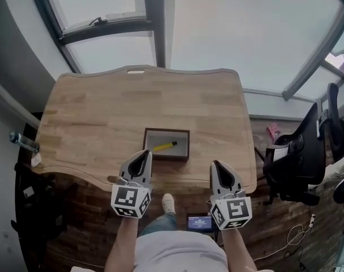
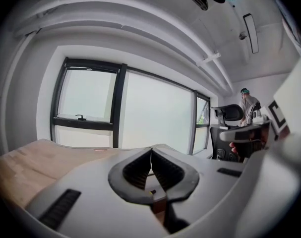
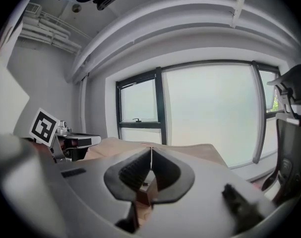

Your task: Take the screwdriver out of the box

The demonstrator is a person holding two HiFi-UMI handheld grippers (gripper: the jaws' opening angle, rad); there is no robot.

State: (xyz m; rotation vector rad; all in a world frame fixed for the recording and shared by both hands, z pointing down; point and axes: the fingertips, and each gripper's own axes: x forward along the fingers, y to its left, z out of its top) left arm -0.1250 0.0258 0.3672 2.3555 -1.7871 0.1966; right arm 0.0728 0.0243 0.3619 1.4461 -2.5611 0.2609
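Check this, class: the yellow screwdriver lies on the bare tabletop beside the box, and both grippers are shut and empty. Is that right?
Not quite. The head view shows the yellow screwdriver lying inside the box, not on the tabletop beside it. The rest holds: the left gripper and the right gripper are both shut and empty.

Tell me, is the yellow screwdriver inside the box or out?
Inside. The screwdriver lies slanted on the floor of the open box; the left gripper and right gripper, both shut, hold nothing.
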